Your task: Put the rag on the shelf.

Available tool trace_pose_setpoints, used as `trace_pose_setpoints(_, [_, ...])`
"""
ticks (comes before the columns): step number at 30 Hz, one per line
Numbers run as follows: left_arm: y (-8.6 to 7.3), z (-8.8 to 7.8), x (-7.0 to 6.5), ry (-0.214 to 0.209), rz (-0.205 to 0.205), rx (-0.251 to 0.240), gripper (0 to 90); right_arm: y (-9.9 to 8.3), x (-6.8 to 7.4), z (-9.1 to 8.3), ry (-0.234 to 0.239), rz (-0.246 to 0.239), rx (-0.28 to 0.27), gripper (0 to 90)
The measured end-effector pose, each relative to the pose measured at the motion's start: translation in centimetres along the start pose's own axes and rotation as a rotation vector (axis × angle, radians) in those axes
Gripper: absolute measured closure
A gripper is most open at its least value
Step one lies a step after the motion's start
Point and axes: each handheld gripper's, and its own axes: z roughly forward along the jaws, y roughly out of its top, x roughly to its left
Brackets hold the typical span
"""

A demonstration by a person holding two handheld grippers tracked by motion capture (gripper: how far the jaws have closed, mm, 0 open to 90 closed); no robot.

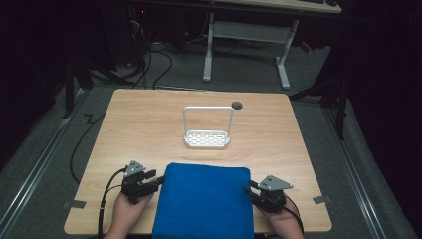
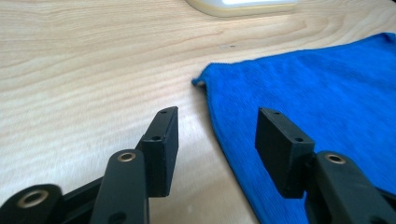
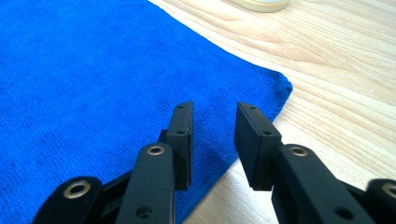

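A blue towel point(image 1: 205, 201) lies flat on the near part of the wooden table point(image 1: 139, 124), hanging over the front edge. My left gripper point(image 1: 158, 180) sits at the towel's left side, open, its jaws straddling the towel's left edge point(image 2: 224, 140) low over the table. At the towel's right side my right gripper point(image 1: 247, 189) is also open, with a narrower gap, and its jaws stand over the towel's right edge point(image 3: 224, 154) near the far right corner point(image 3: 284, 84). Neither holds anything.
A white wire-handled rack point(image 1: 207, 129) with a slotted base stands at the table's middle, beyond the towel. A dark round hole point(image 1: 237, 105) marks the tabletop behind it. A desk frame point(image 1: 246, 45) and cables lie on the floor farther back.
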Motion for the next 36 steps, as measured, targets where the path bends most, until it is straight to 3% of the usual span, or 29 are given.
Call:
trace_pose_setpoints(7, [1.8, 2.6, -0.3, 0.026, 0.063, 0.024, 56.2, -0.2, -0.8, -0.5, -0.001, 0.055, -0.024, 69.4])
trace_pose_setpoints(10, [2.0, 3.6, -0.3, 0.025, 0.062, 0.048, 60.4, -0.3, -0.9, -0.5, -0.002, 0.065, -0.026, 68.8])
trace_pose_setpoints(15, [2.2, 3.9, -0.3, 0.006, 0.075, 0.051, 66.1, -0.2, -0.9, -0.3, -0.010, 0.076, -0.028, 68.7])
trace_pose_setpoints(18, [2.3, 4.1, -0.5, 0.020, 0.097, 0.054, 71.0, 0.0, -0.8, -0.3, -0.033, 0.076, -0.035, 66.3])
trace_pose_setpoints(23, [2.3, 4.1, -0.3, 0.007, 0.079, 0.057, 75.8, 1.1, -1.1, 0.3, -0.022, 0.110, -0.025, 59.9])
trace_pose_setpoints(27, [2.3, 4.2, -0.4, 0.005, 0.097, 0.060, 78.0, 2.4, -1.2, 1.4, -0.064, 0.086, -0.014, 53.4])
trace_pose_setpoints(31, [2.3, 4.1, -0.4, 0.002, 0.094, 0.060, 79.1, 3.6, -1.9, 2.9, -0.083, 0.107, -0.016, 53.1])
trace_pose_setpoints(33, [2.3, 4.1, -0.4, 0.003, 0.097, 0.062, 80.2, 3.9, -2.4, 3.6, -0.101, 0.125, 0.004, 53.7])
trace_pose_setpoints(36, [2.3, 4.1, -0.5, 0.007, 0.101, 0.063, 81.8, 3.5, -2.8, 3.9, -0.132, 0.108, -0.003, 53.6])
